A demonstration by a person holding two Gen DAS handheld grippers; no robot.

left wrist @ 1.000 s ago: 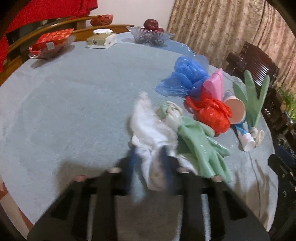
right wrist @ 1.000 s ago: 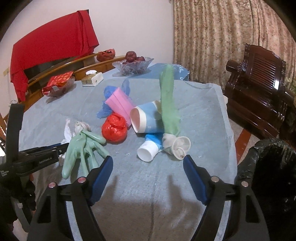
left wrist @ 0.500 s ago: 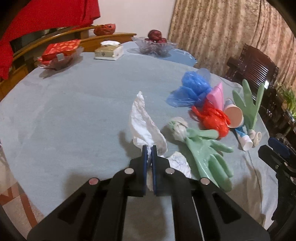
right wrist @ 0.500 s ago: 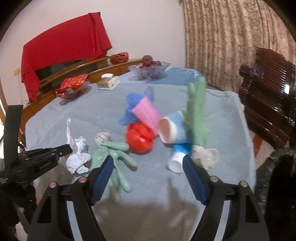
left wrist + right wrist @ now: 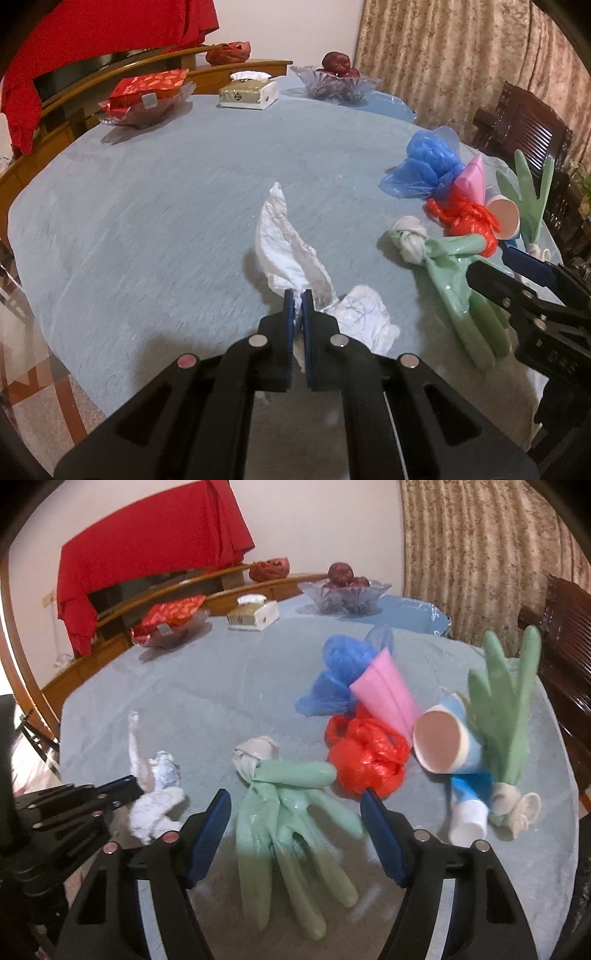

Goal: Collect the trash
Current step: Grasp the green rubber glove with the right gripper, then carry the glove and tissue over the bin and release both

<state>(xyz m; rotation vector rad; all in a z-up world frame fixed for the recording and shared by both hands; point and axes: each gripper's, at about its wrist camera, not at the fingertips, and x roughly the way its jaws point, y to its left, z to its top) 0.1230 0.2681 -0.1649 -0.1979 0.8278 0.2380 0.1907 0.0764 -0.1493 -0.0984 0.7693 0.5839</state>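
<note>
Left tool [image 5: 298, 295] clamped on tissue [image 5: 291, 251] | right tool [image 5: 295, 806] apart, narrowing, astride green glove [image 5: 291, 808]

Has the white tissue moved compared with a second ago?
Yes. The white tissue, pinched in the left tool, has drawn away from the green glove, which stayed on the table.

On the tabletop [image 5: 207, 686], seen from the right wrist, the crumpled tissue [image 5: 155, 801] lies at the left, with the left tool [image 5: 298, 300] closed on it. To its right lies a glove [image 5: 291, 812], between the fingers of the right tool [image 5: 295, 812]. Behind the glove sits a knotted bag [image 5: 365, 757], and behind that a second bag [image 5: 336, 675]. A paper cup [image 5: 443, 738] lies on its side right of the knotted bag, with a second glove [image 5: 506, 716] standing beside it. At the far edge stand a tissue box [image 5: 253, 614] and a fruit bowl [image 5: 343, 594].
</note>
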